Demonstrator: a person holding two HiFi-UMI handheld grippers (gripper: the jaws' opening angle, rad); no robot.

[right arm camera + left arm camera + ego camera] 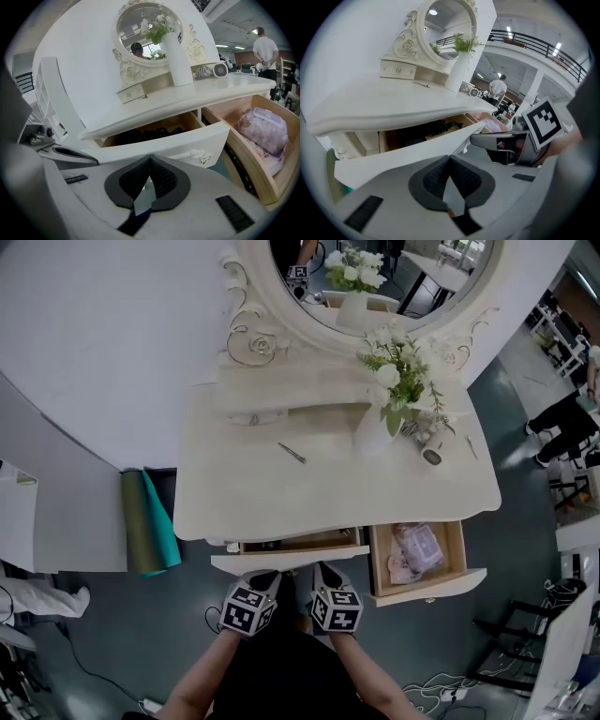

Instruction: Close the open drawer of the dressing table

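Head view: left gripper point(267, 577) and right gripper point(322, 573), jaws shut and empty, near the part-open left drawer point(291, 562) under the surface point(281, 493) front edge. Push its front squarely, both tips level, to avoid skew.

The dressing table point(281, 498) carries a flower vase point(372, 435) and small fan point(431, 457).

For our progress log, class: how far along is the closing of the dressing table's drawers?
Done: nothing, both drawers stand open. In hand: left hand-held gripper and right hand-held gripper, jaws together, empty, sit at the partly open left drawer. Left: push it in; the right drawer, holding a pink pouch, is further out.
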